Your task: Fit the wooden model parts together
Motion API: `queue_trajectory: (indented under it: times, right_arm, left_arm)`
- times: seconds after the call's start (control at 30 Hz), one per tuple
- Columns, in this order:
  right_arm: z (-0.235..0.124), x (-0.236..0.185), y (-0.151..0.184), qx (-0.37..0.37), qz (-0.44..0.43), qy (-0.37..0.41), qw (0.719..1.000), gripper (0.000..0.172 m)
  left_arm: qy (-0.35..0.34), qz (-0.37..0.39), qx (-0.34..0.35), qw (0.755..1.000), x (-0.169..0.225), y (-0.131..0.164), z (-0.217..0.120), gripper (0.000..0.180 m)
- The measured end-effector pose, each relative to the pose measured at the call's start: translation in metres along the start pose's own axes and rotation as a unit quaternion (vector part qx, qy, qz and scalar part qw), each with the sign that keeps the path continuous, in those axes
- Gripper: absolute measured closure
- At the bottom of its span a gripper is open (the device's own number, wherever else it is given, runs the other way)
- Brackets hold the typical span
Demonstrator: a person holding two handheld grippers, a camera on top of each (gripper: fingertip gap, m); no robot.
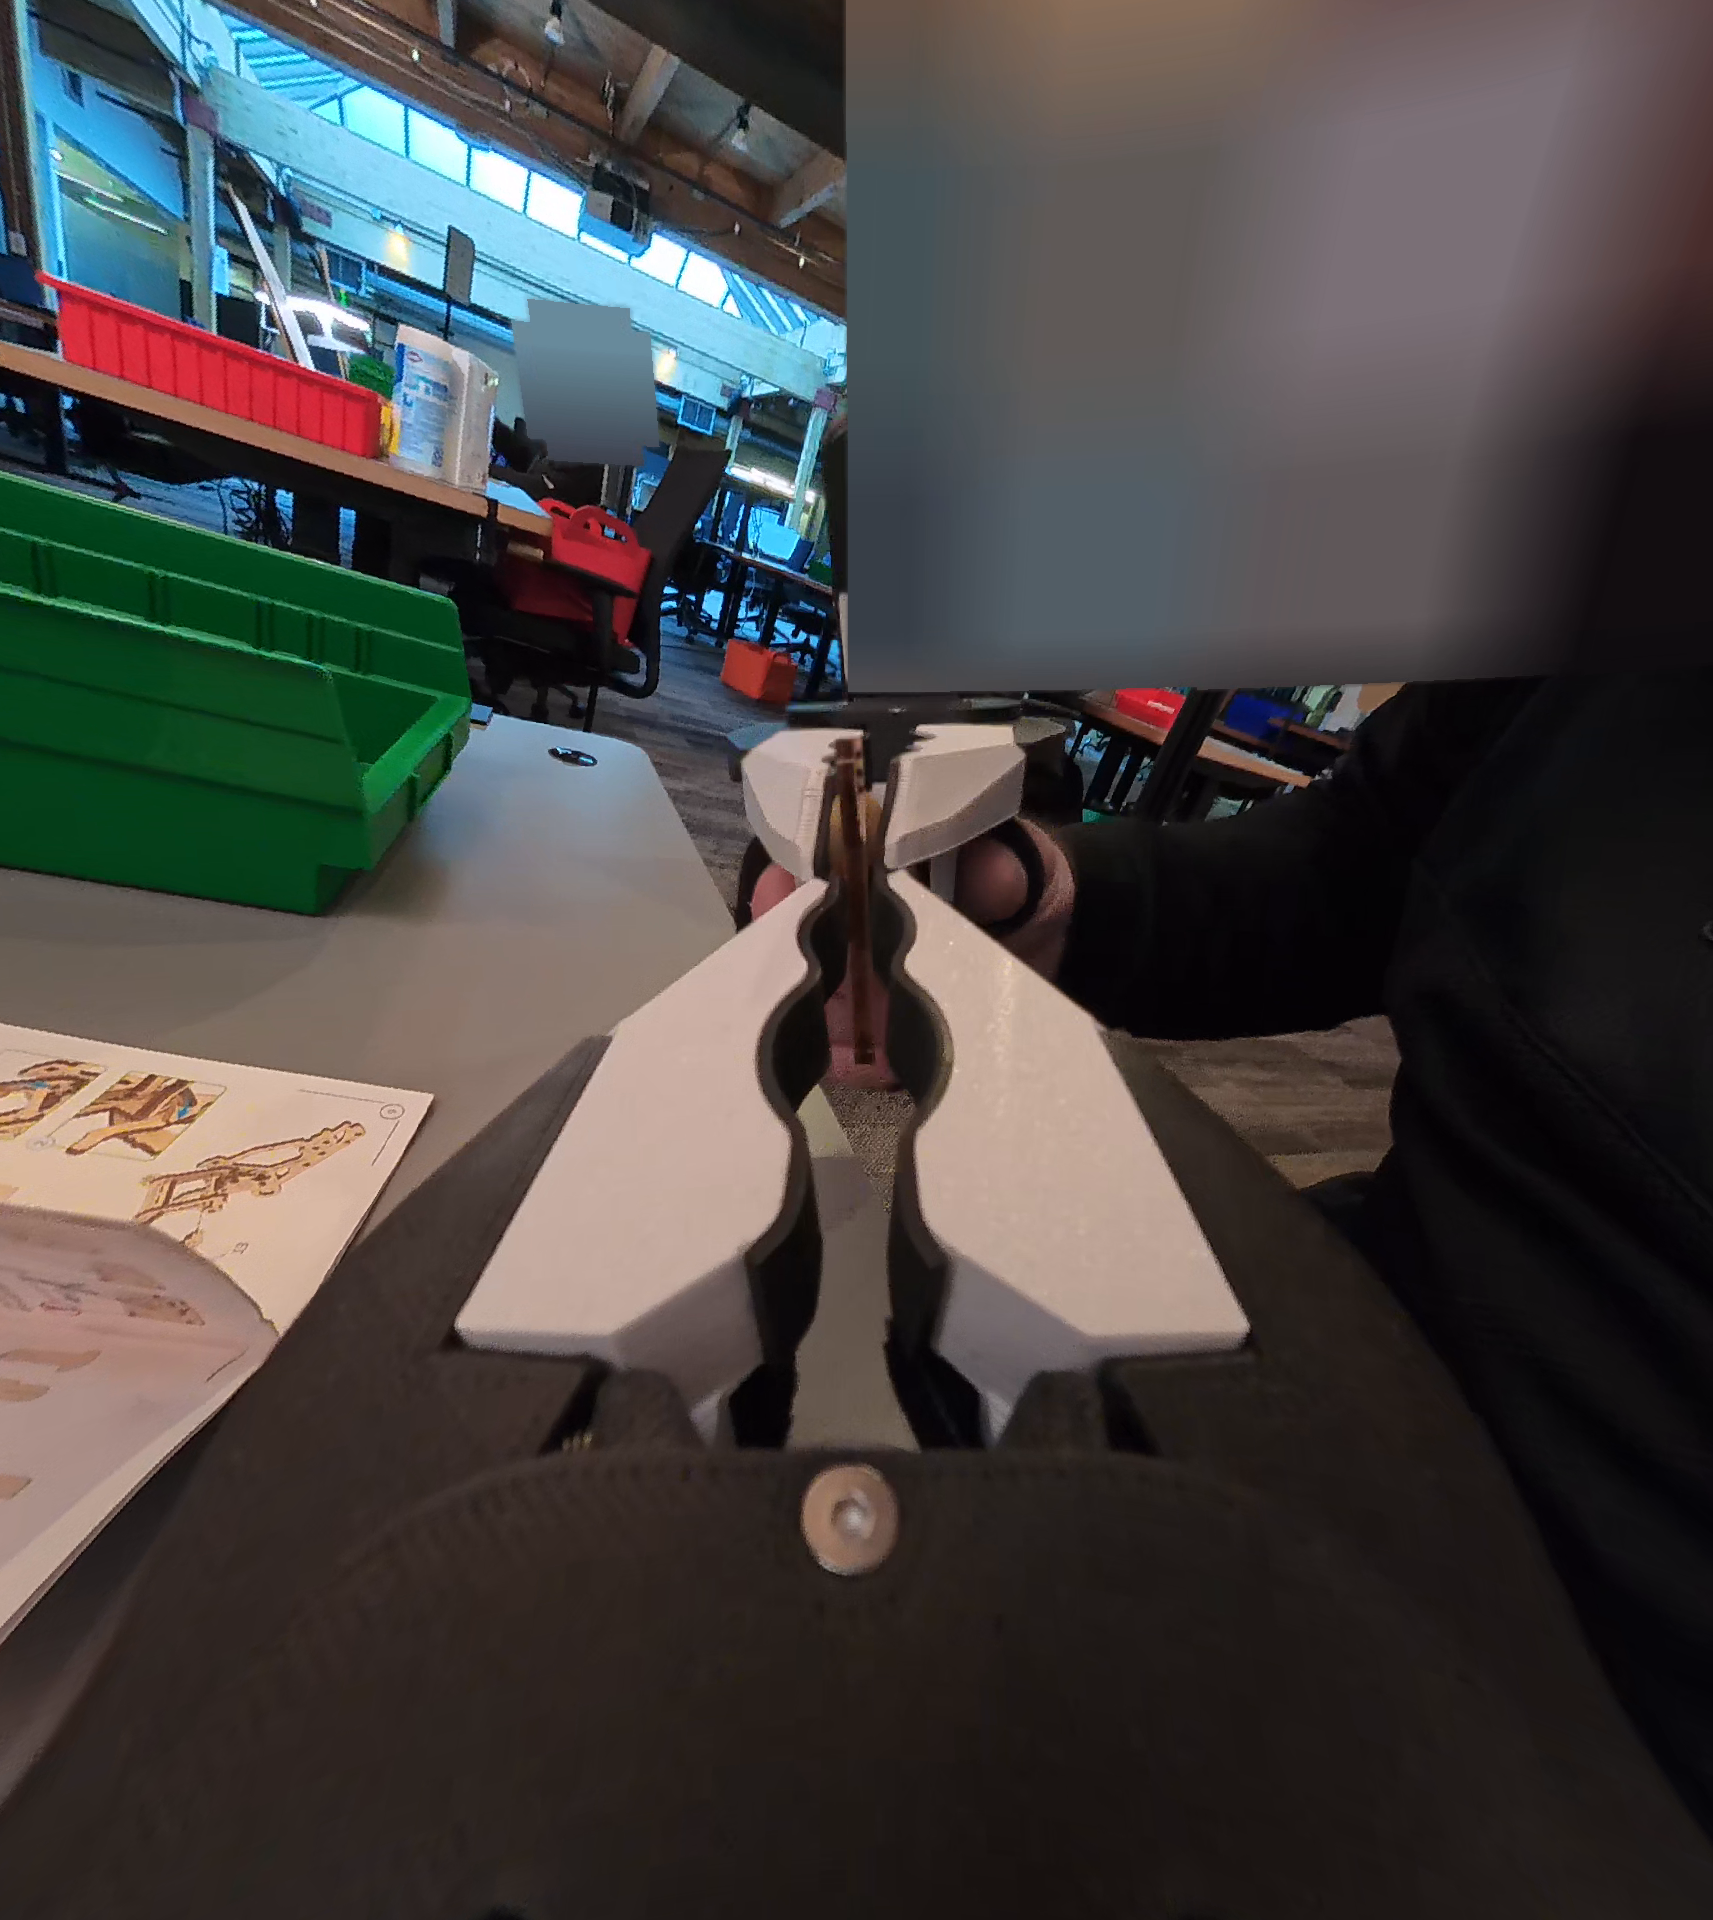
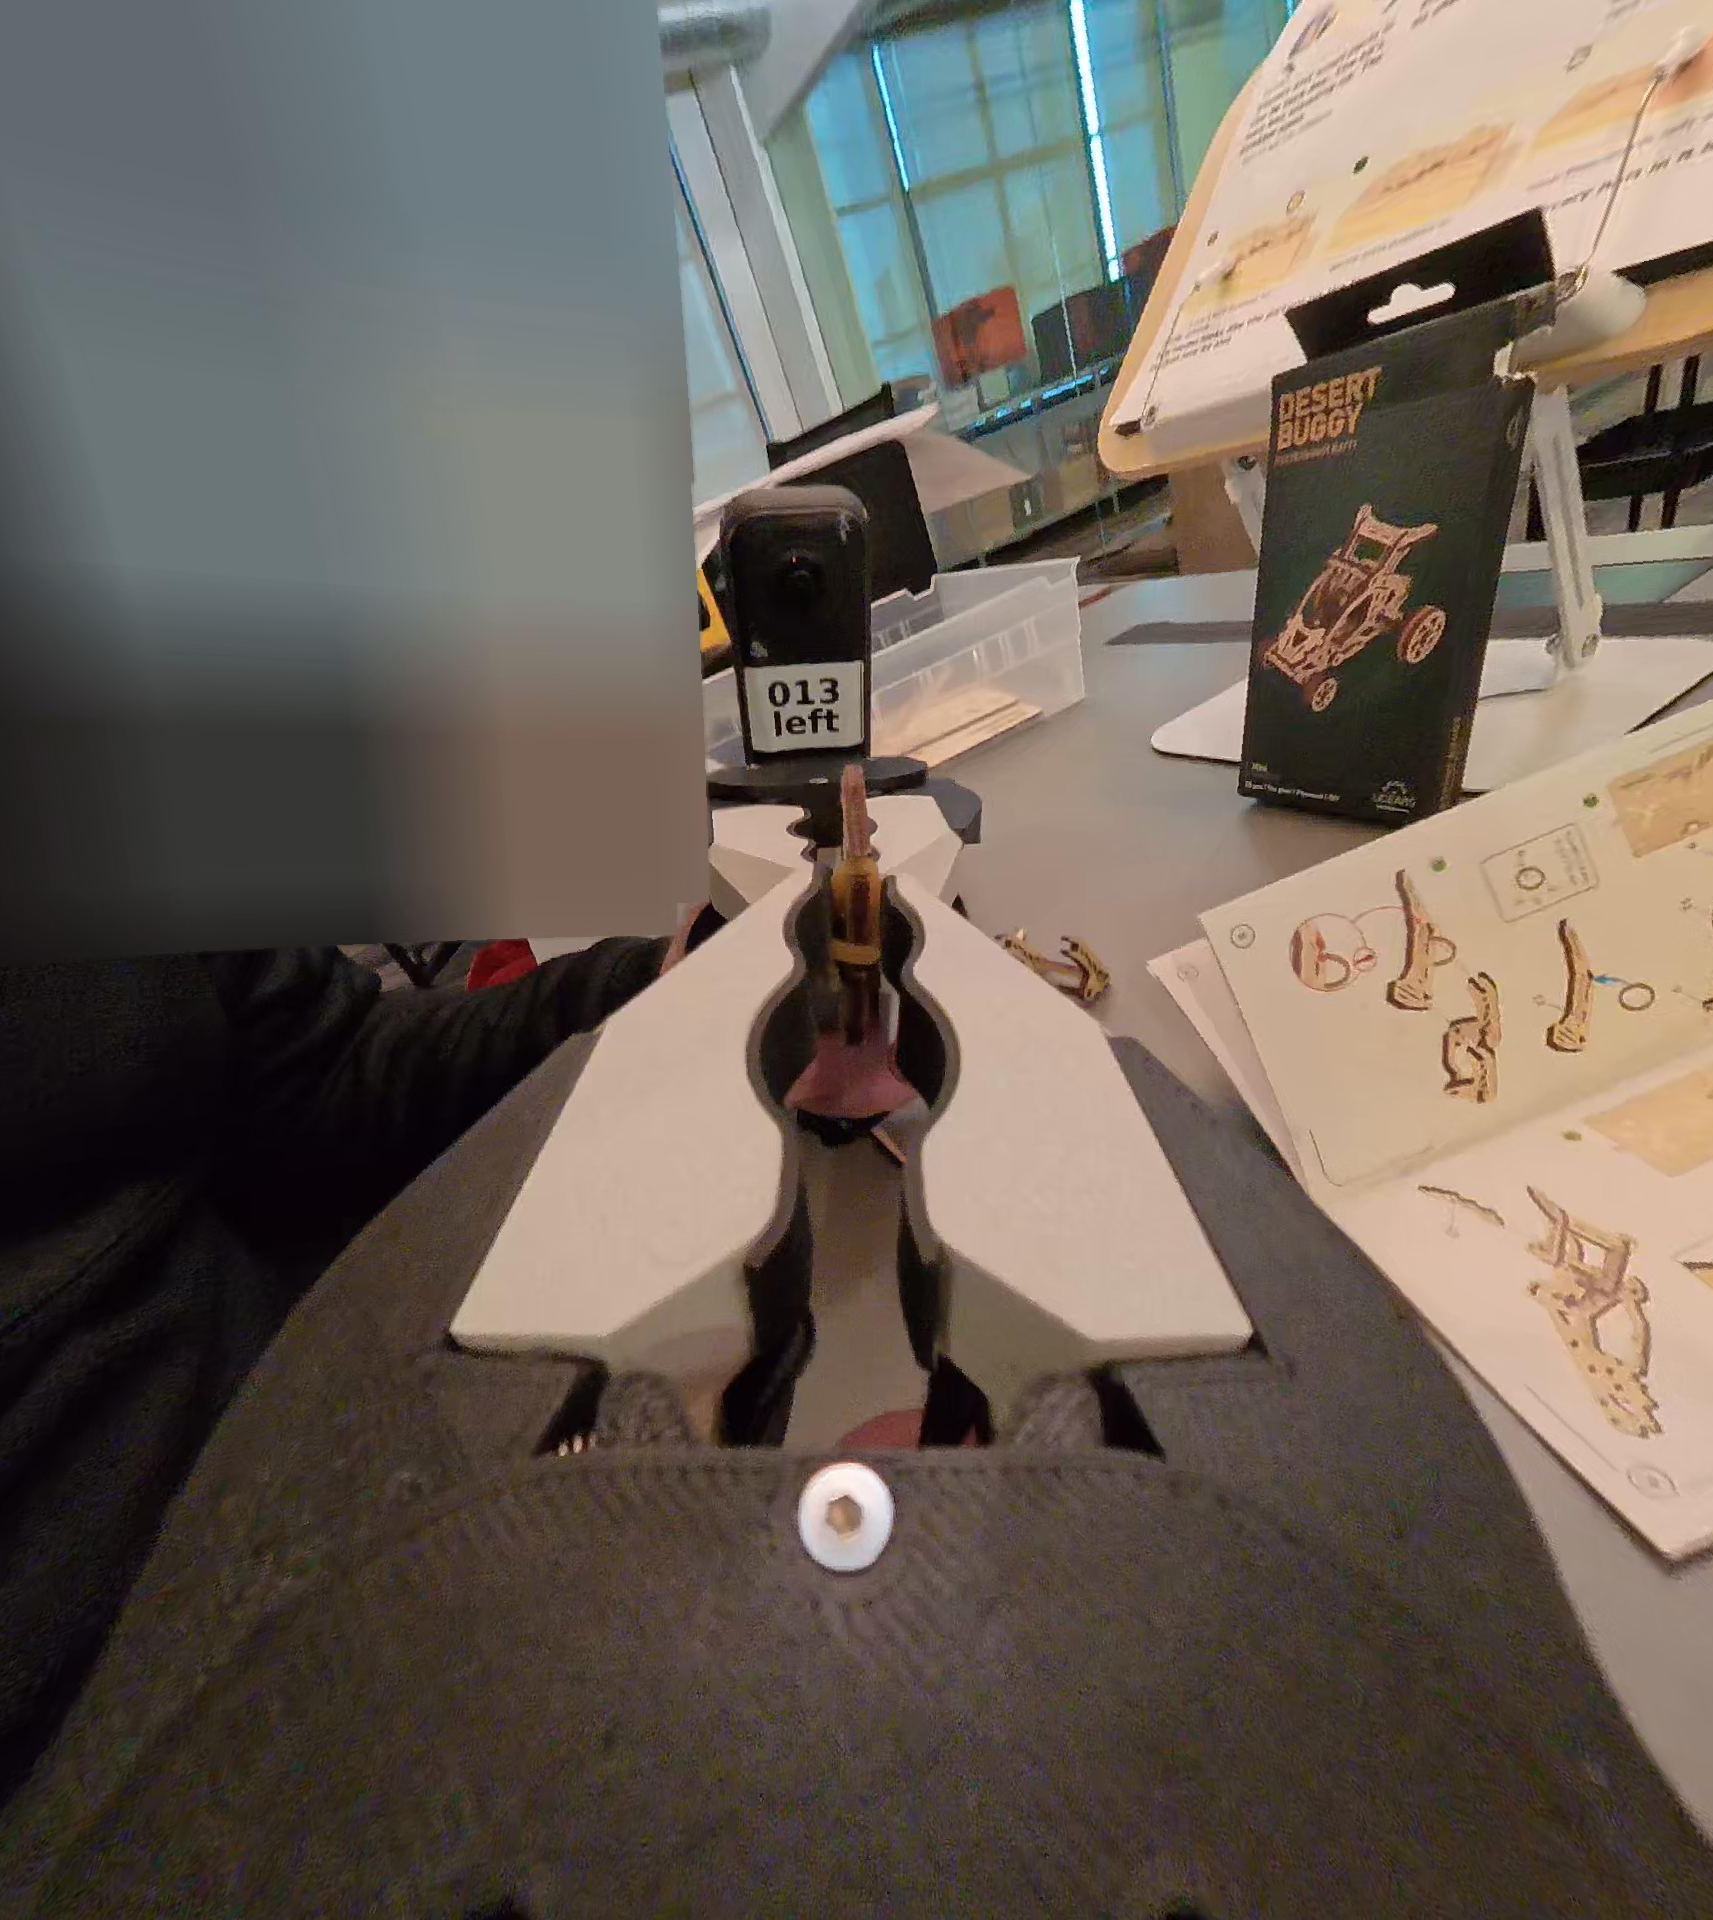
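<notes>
- The two grippers face each other, tip to tip, in the air by the edge of a grey table [image 1: 540, 862].
- The left gripper [image 1: 857, 904] is pressed almost shut on a thin wood part [image 1: 857, 935]. The part stands on its edge between the white fingers [image 1: 717, 1049].
- The right gripper [image 2: 854, 904] pinches a wood piece [image 2: 852, 925] too. This piece is a bit thicker and has a yellow band around it.
- The wood goes from one gripper into the other, so both tools hold it at the same spot. I cannot tell if it is one piece or two pieces joined.
- A hand [image 1: 1023, 883] in a dark sleeve holds the far gripper in the left wrist view.
- A small built wood bit [image 2: 1060, 961] lies on the table just past the right gripper.
- Paper sheets [image 2: 1517, 1039] with drawings lie flat on the table on the right side.
- A dark box [image 2: 1371, 603] stands upright behind the sheets. A stand [image 2: 1454, 686] behind it holds up more pages.
- A clear tray [image 2: 977, 644] with flat wood sheets sits farther back.
- A green bin [image 1: 156, 686] sits on the table on the left side. More drawings [image 1: 156, 1164] lie near it.
</notes>
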State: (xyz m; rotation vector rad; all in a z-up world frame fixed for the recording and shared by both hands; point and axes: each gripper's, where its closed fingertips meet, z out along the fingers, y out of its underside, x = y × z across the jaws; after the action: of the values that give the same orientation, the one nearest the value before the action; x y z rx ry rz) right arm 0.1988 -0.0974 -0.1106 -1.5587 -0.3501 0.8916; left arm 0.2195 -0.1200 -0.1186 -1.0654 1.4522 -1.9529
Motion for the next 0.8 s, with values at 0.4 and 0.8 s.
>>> queue_trajectory:
  times: [0.4, 0.8]
  right_arm:
    - [0.0015, 0.001, -0.0016, 0.011, 0.002, 0.008, 1.0, 0.164]
    - [-0.0041, -0.0012, 0.0044, -0.048, -0.02, -0.01, 0.999, 0.158]
  left_arm:
    - [0.002, -0.006, 0.007, 1.0, -0.0005, -0.0017, -0.0009, 0.18]
    - [0.003, -0.004, -0.006, 1.0, 0.0001, 0.003, 0.0019, 0.179]
